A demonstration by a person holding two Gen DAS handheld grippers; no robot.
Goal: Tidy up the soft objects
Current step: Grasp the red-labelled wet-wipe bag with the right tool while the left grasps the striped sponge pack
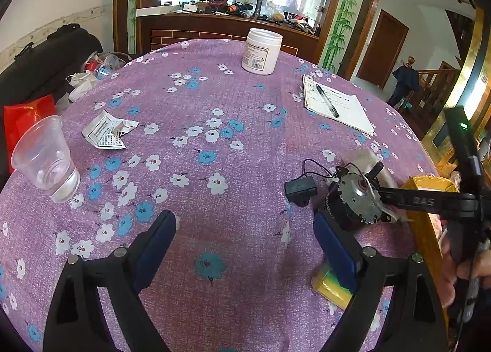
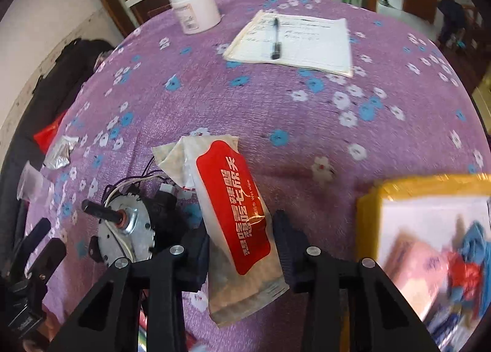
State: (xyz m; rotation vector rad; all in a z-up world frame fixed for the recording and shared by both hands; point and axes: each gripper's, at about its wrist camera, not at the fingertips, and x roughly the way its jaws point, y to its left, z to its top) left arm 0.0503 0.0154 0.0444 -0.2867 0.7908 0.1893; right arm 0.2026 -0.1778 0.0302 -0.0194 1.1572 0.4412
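**Right gripper around the wet-wipe pack, left gripper wide over the cloth**

From the left wrist, the left gripper (image 1: 245, 229) stood with its jaws spread wide over the purple flowered tablecloth (image 1: 214, 125), nothing between them. A yellow and green sponge (image 1: 330, 286) lay just behind its right finger. Ahead to the right sat a small electric motor (image 1: 357, 198) with its black wired part (image 1: 300, 189) beside it. The right tool's black arm reached in from the right edge across the motor, with the person's hand (image 1: 460, 263) on its handle. A clear plastic cup (image 1: 46, 161) stood at the left, a crumpled sachet (image 1: 107, 131) near it, a white jar (image 1: 261, 51) at the far side, and a notebook (image 1: 340, 105) with a pen (image 1: 326, 100) on it.

From the right wrist, the right gripper (image 2: 242, 247) had its jaws narrowed around the wet-wipe pack (image 2: 233, 214), which lay on the cloth between the fingers. The left pad touched its side; whether the right pad pressed could not be told. The motor (image 2: 129, 229) lay just left of the pack. A yellow-rimmed box (image 2: 429, 186), blurred, sat to the right holding pink, red and blue items.
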